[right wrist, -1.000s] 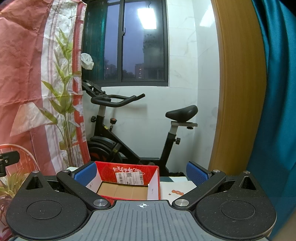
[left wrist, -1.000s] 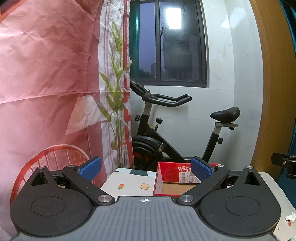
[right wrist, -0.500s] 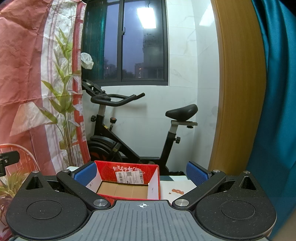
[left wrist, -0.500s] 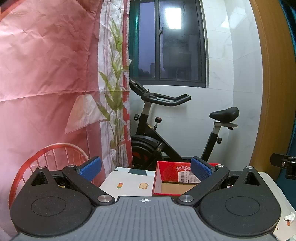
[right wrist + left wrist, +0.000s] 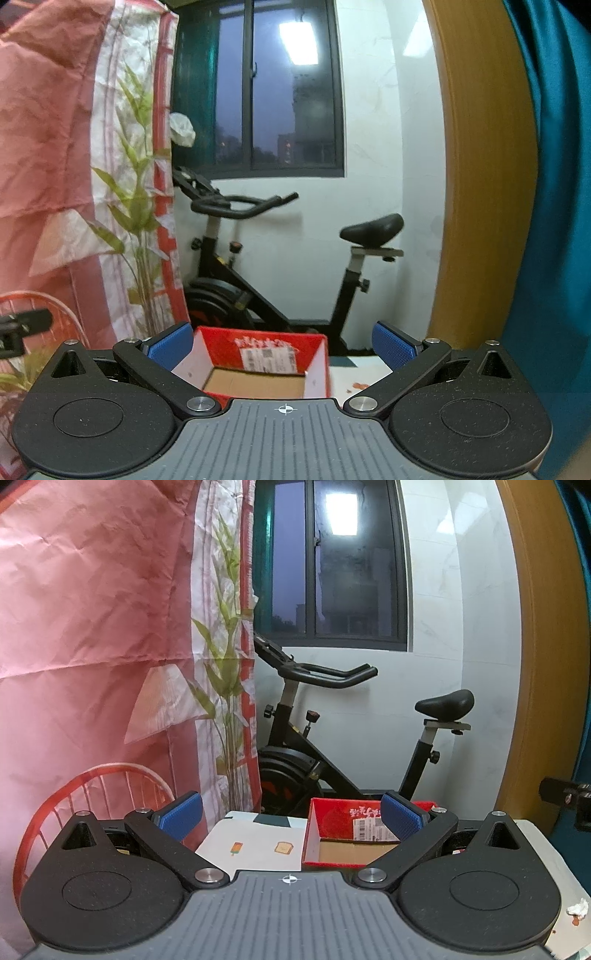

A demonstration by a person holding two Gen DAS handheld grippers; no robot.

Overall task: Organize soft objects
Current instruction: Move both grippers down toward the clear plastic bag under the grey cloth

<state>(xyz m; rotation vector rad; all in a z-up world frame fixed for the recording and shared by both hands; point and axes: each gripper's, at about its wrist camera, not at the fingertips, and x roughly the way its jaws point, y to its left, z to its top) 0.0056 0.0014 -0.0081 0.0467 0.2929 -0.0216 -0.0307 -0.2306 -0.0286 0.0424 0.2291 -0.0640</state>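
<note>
A red cardboard box (image 5: 332, 843) with a brown floor and a white shipping label stands open on the table, ahead of both grippers; nothing shows inside it. My left gripper (image 5: 291, 816) is open, its blue pads wide apart and empty, with the box behind its right pad. In the right wrist view the same box (image 5: 258, 365) sits between the spread blue pads of my right gripper (image 5: 282, 345), which is open and holds nothing. No soft object shows between either pair of fingers.
A white tablecloth (image 5: 255, 845) with small printed pictures covers the table. A crumpled white scrap (image 5: 577, 909) lies at its right edge. Behind stand an exercise bike (image 5: 332, 738), a pink curtain (image 5: 92, 627), a wooden door frame (image 5: 480, 184) and a teal curtain (image 5: 554, 221).
The right gripper has tilted or shifted slightly, so the box and bike sit a little lower and blur in its view. The left view is nearly unchanged. Both stay open.
</note>
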